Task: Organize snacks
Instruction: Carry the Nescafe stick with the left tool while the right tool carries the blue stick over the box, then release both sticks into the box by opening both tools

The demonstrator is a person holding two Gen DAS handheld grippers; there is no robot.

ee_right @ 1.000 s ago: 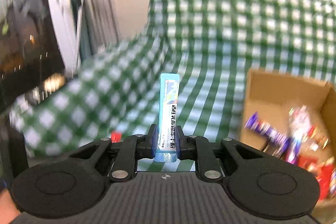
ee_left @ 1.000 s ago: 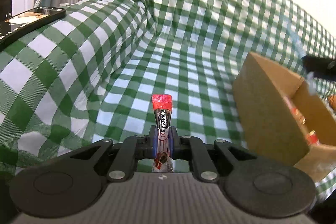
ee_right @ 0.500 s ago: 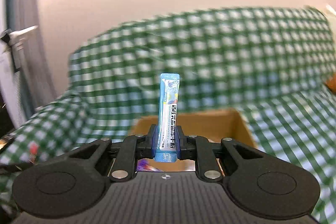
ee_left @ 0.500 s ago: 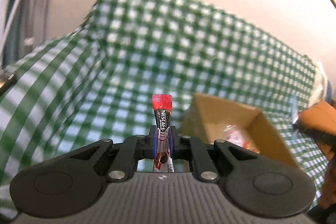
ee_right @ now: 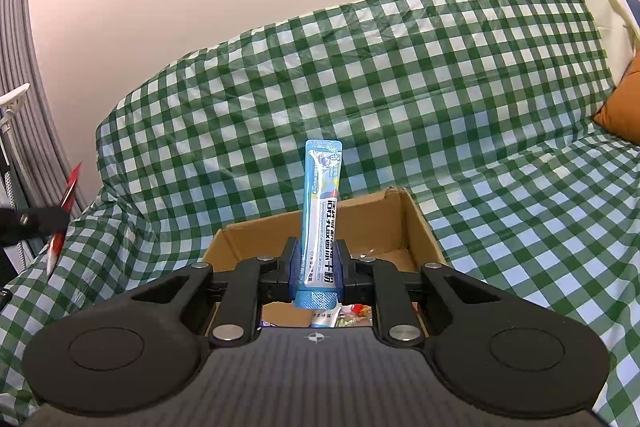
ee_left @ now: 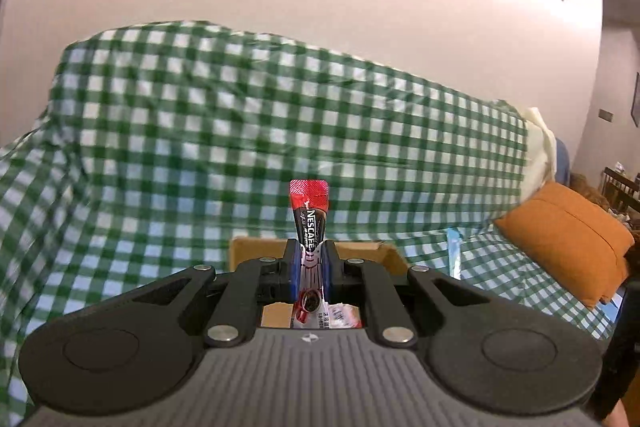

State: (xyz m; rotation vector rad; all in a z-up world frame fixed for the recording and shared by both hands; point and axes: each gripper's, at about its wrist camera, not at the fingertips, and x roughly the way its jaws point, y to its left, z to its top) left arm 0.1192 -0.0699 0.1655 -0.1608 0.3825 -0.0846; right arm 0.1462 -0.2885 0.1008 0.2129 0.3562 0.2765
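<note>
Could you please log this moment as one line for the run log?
left gripper: shut on red Nescafe stick | right gripper: shut on blue stick | cardboard box: below both

Snack packets (ee_right: 352, 317) in box (ee_right: 420, 227)

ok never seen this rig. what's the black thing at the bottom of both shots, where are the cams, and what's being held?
There is no robot arm here. A person carries a two-finger gripper in each hand, and each gripper has a fisheye camera looking forward along its fingers, so the black shape at the bottom of each picture is the gripper's own body.

In the left wrist view, the left gripper is shut on a red Nescafe stick that stands upright. In the right wrist view, the right gripper is shut on a blue sachet, also upright.

Just beyond both grippers sits an open cardboard box with a few snack packets in it. It rests on a sofa draped in a green checked cloth, with an orange cushion at the sofa's far right end.
</note>
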